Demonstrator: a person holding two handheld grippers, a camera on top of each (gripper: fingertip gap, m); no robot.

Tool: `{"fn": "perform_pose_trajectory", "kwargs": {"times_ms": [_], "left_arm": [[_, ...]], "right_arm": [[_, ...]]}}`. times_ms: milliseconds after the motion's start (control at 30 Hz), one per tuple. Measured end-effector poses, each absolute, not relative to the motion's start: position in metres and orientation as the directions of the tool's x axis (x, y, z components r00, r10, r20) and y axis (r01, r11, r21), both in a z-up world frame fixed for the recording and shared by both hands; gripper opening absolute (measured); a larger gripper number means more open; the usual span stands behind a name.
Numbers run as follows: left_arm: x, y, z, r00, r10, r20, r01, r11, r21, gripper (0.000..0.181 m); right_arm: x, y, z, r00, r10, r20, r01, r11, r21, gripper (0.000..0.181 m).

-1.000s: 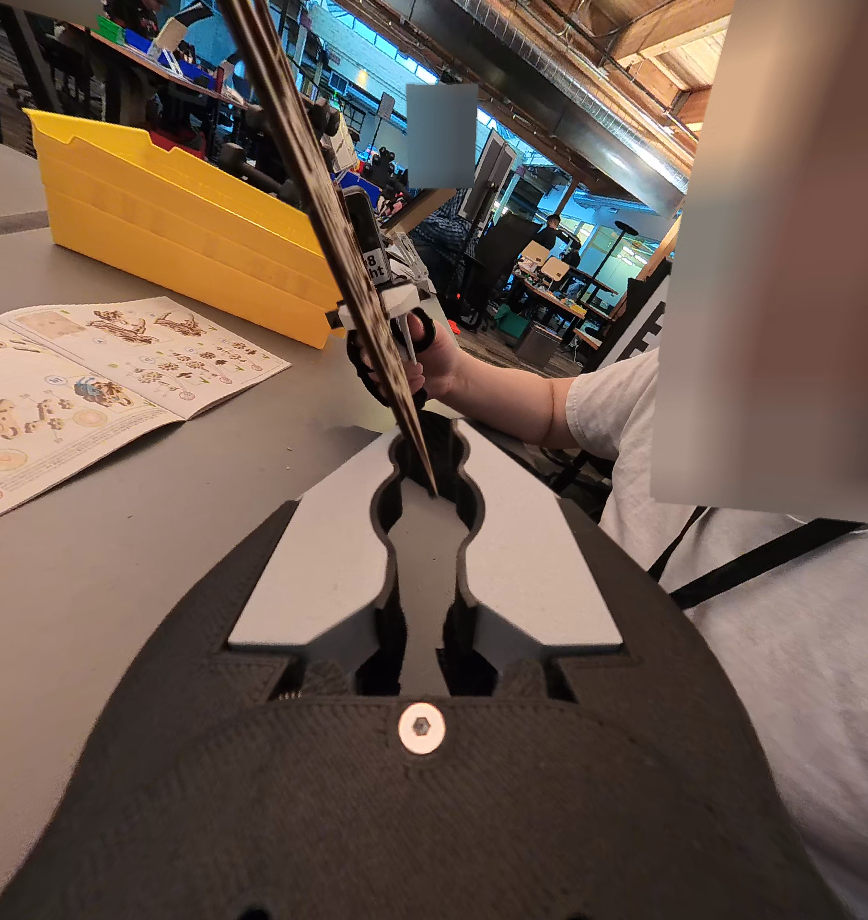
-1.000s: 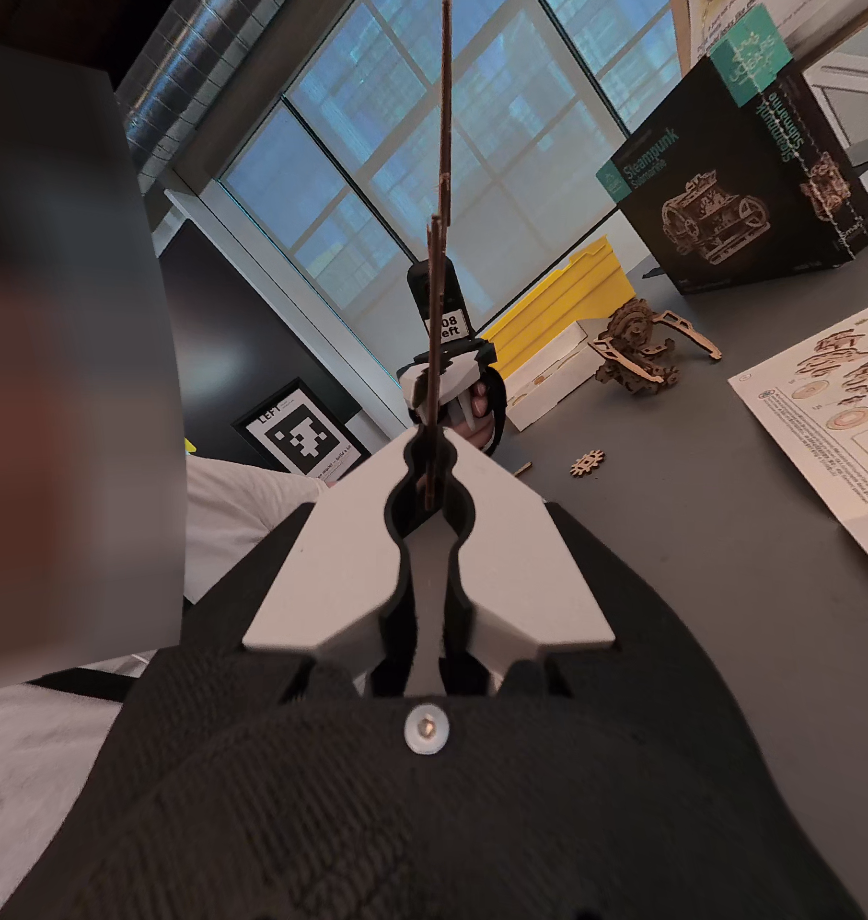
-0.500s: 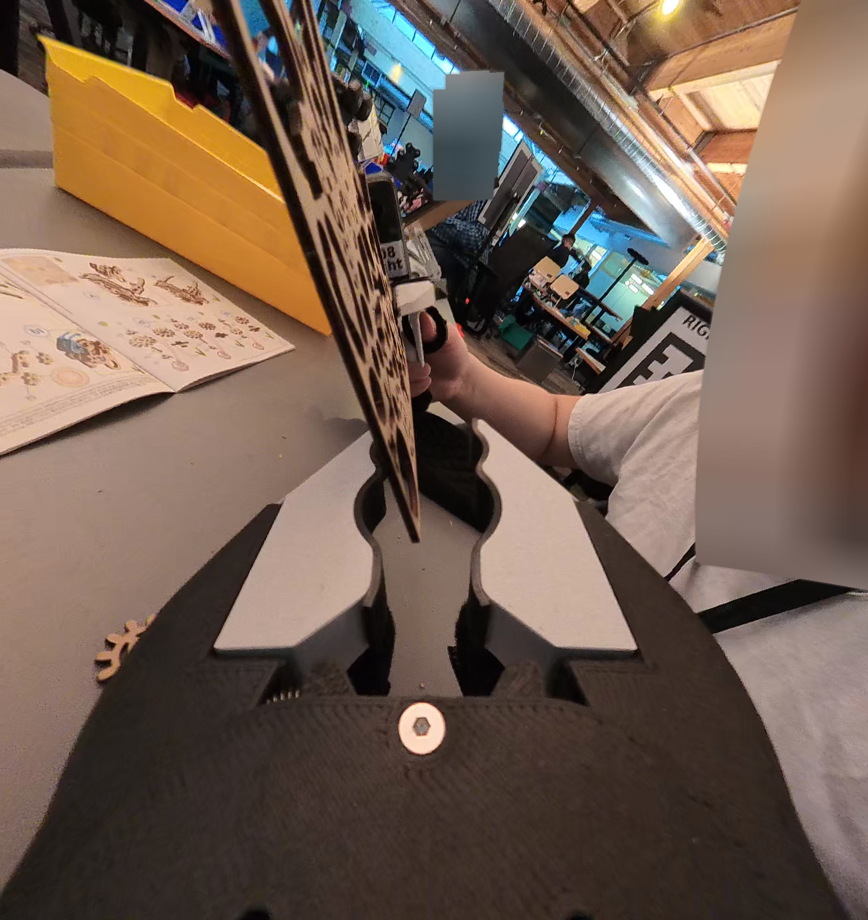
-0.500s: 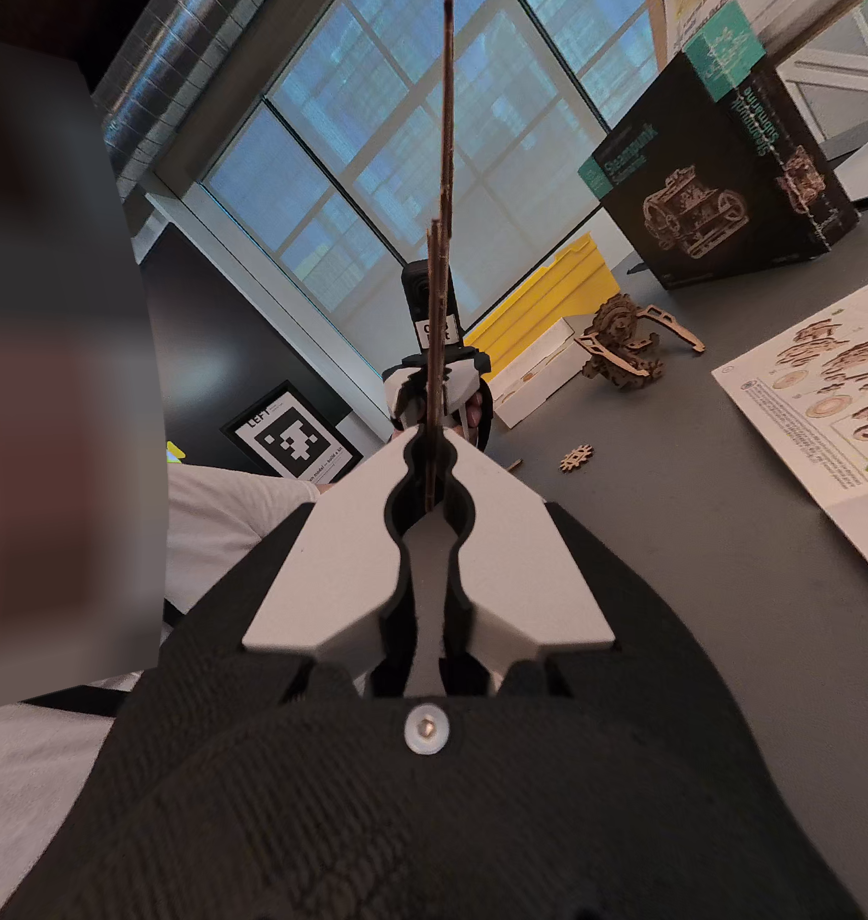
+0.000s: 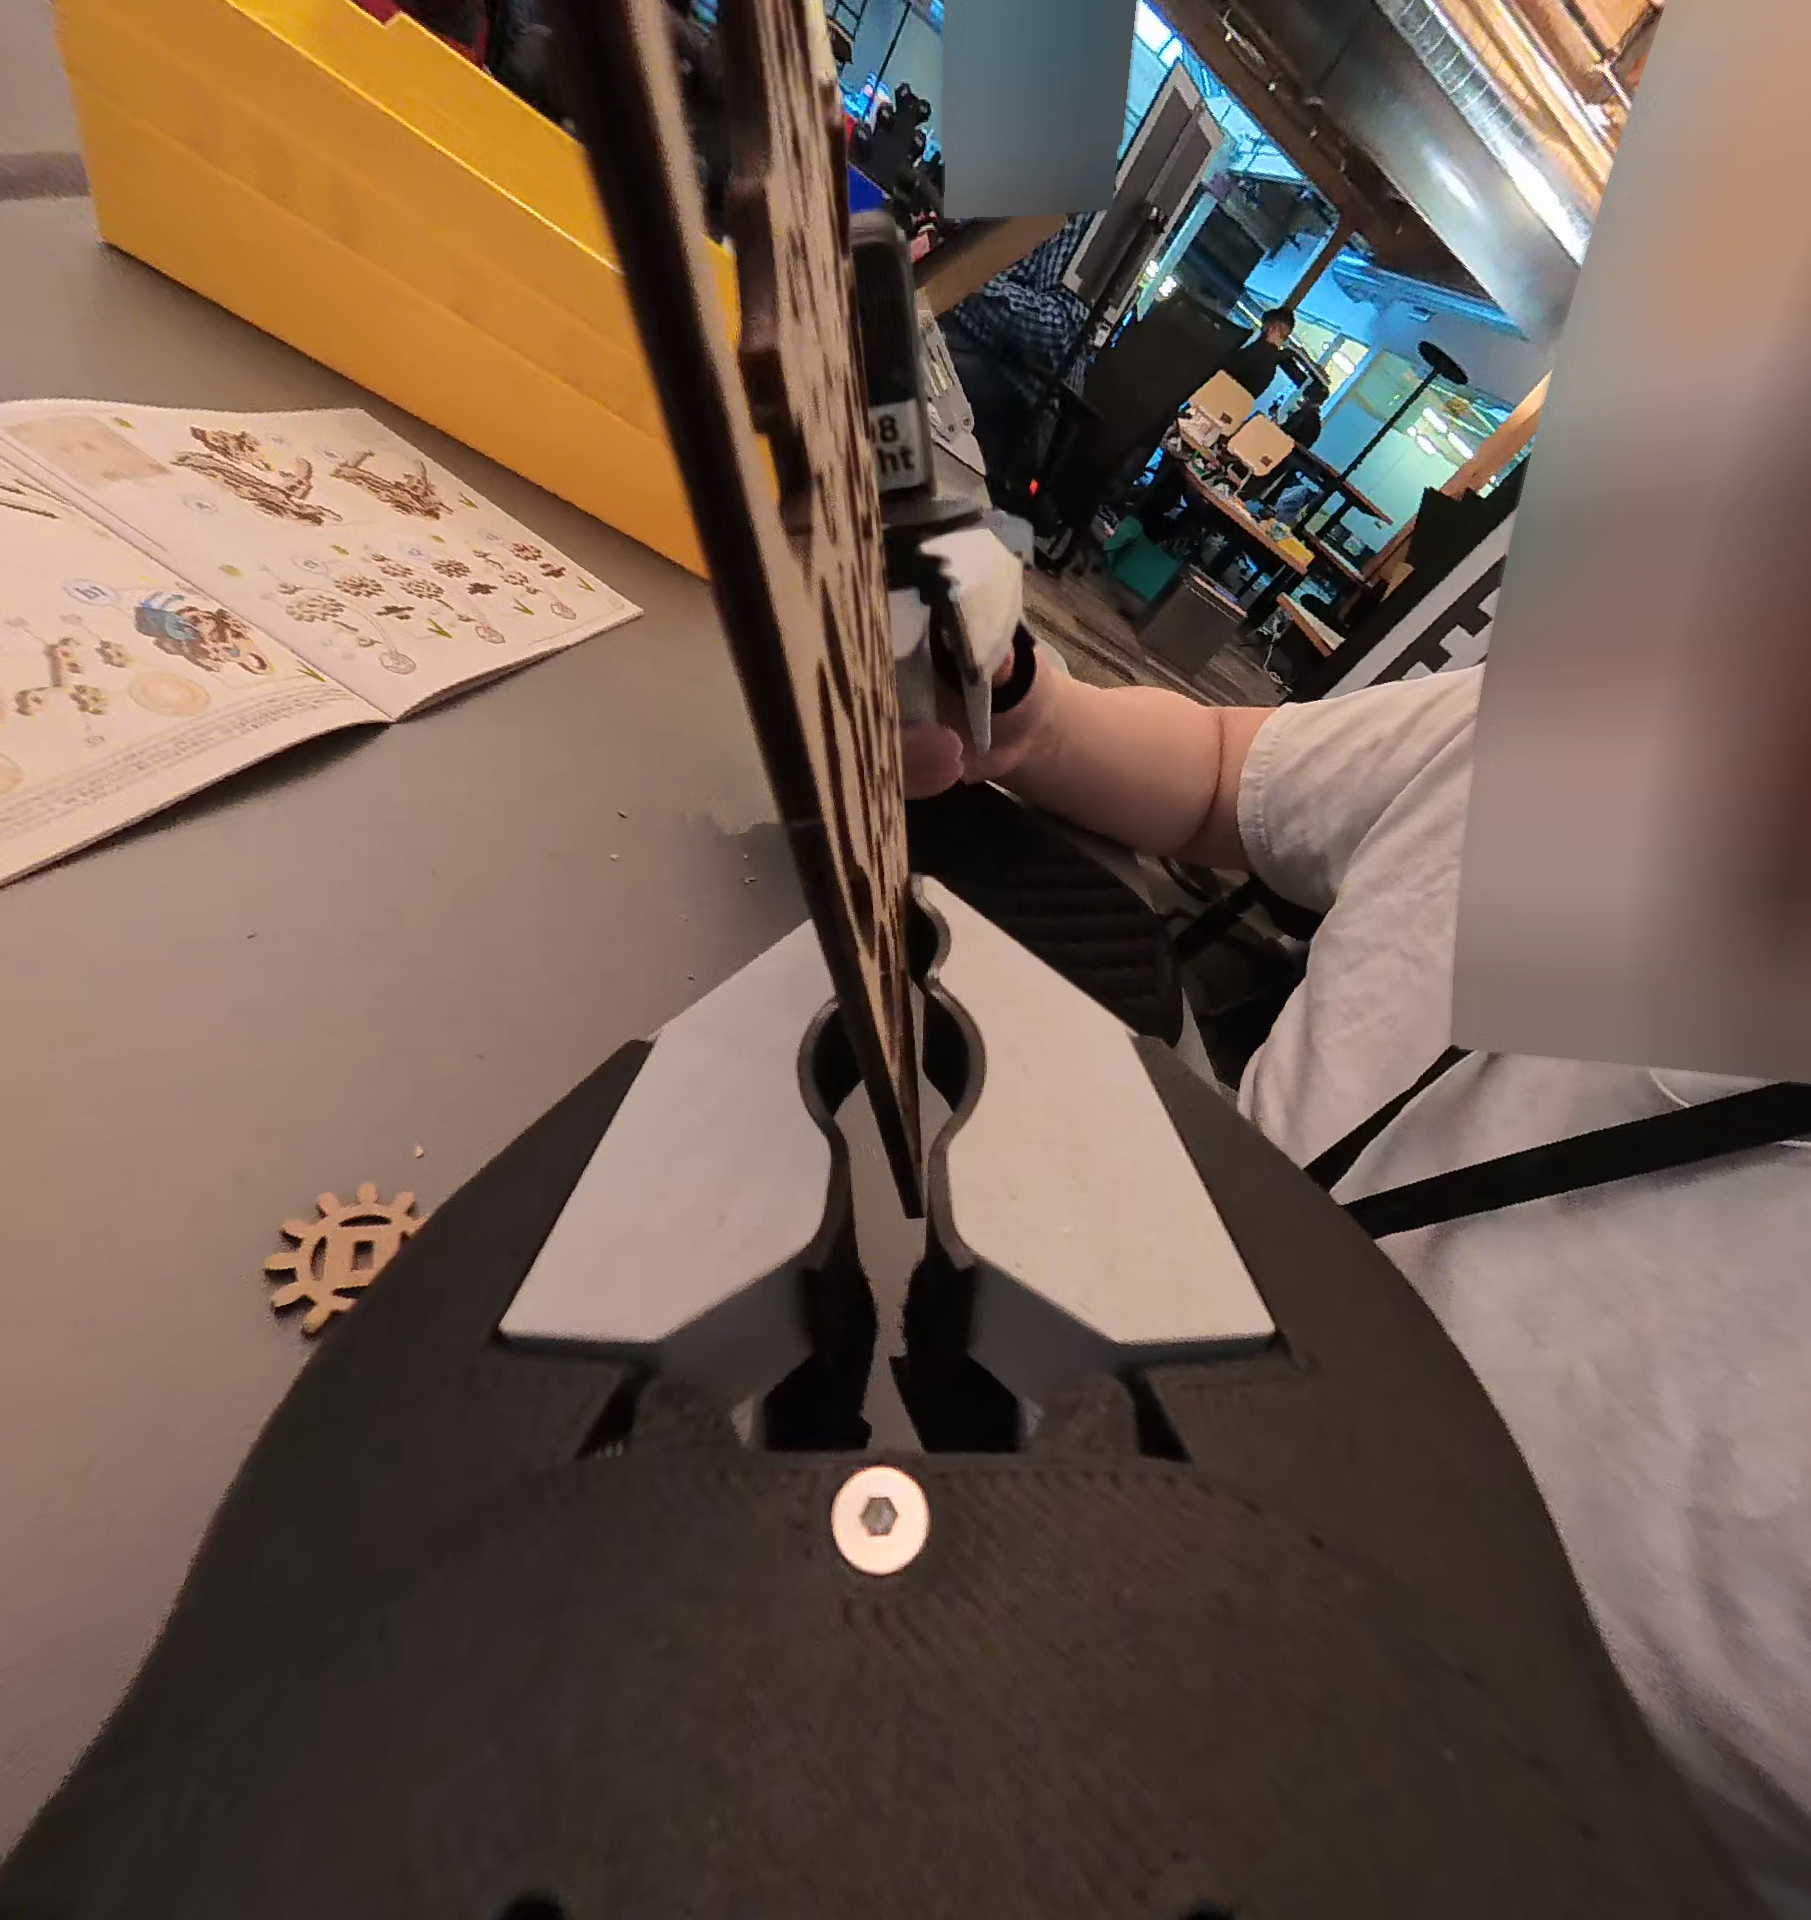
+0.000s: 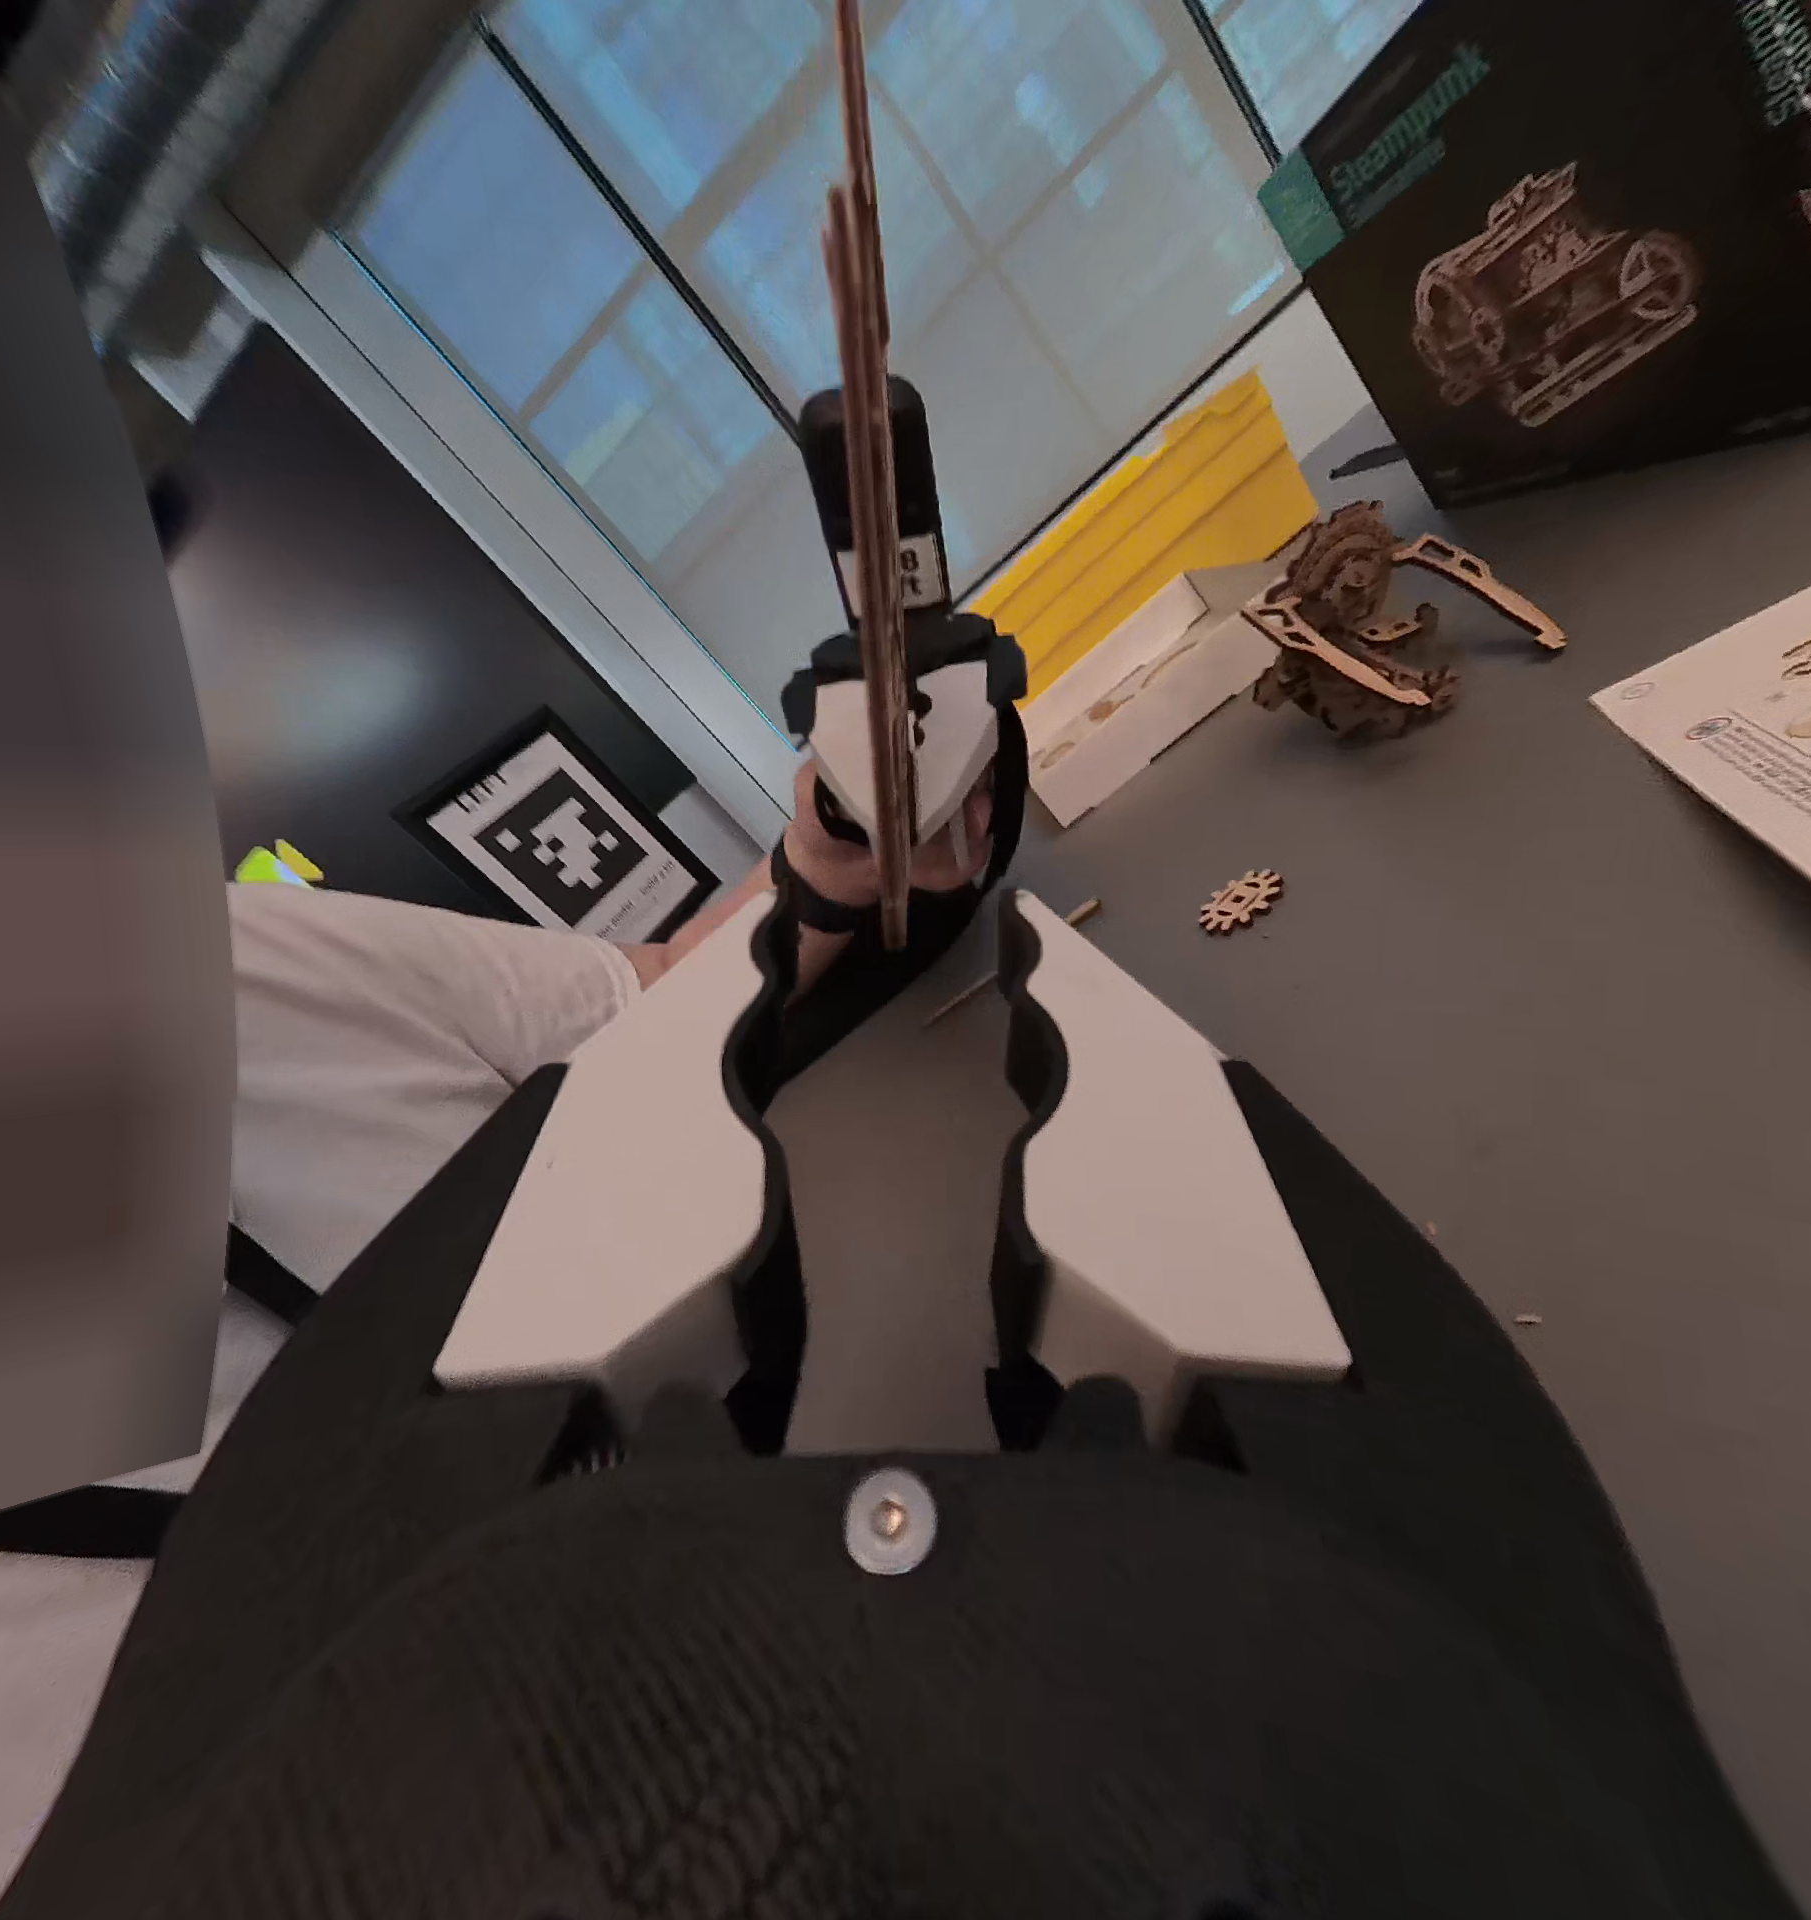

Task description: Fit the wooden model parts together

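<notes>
Left gripper [image 5: 906,956] alone pinches the wooden sheet [image 5: 828,582]; right gripper [image 6: 885,935] gapes wide, so it could tip.

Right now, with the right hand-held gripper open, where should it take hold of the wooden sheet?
Probably by the lower corner of the wooden sheet, coming straight ahead with the right hand-held gripper. The sheet stands edge-on between the open jaws, so they close on its flat faces, short of the left hand-held gripper clamping it.

On the table [image 5: 257,1039], a booklet [image 5: 205,582] lay before the bin [image 5: 361,239], a gear [image 5: 345,1252] lay nearer, left of the left gripper [image 5: 885,1101].
</notes>
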State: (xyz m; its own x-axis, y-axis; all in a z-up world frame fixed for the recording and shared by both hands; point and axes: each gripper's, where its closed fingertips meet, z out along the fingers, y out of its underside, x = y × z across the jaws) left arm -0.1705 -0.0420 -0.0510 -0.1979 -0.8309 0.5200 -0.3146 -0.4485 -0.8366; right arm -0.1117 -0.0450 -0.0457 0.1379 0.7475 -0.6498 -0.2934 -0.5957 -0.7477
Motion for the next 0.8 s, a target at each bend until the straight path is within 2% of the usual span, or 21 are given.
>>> {"fn": "perform_pose_trajectory", "kwargs": {"times_ms": [167,300,800], "left_arm": [[-0.178,-0.03,-0.034,-0.207,-0.814,0.542,-0.227,-0.499,-0.836,0.0],[-0.18,-0.022,-0.035,-0.193,-0.804,0.563,-0.205,-0.528,-0.824,0.0],[-0.171,-0.03,-0.044,-0.17,-0.826,0.537,-0.244,-0.493,-0.835,0.0]], "right_arm": [[-0.115,-0.047,-0.048,0.171,0.756,-0.632,-0.268,-0.581,-0.768,0.035],[-0.115,-0.049,-0.047,0.155,0.762,-0.629,-0.273,-0.579,-0.768,0.024],[-0.113,-0.047,-0.049,0.162,0.738,-0.655,-0.272,-0.605,-0.748,0.018]]}}
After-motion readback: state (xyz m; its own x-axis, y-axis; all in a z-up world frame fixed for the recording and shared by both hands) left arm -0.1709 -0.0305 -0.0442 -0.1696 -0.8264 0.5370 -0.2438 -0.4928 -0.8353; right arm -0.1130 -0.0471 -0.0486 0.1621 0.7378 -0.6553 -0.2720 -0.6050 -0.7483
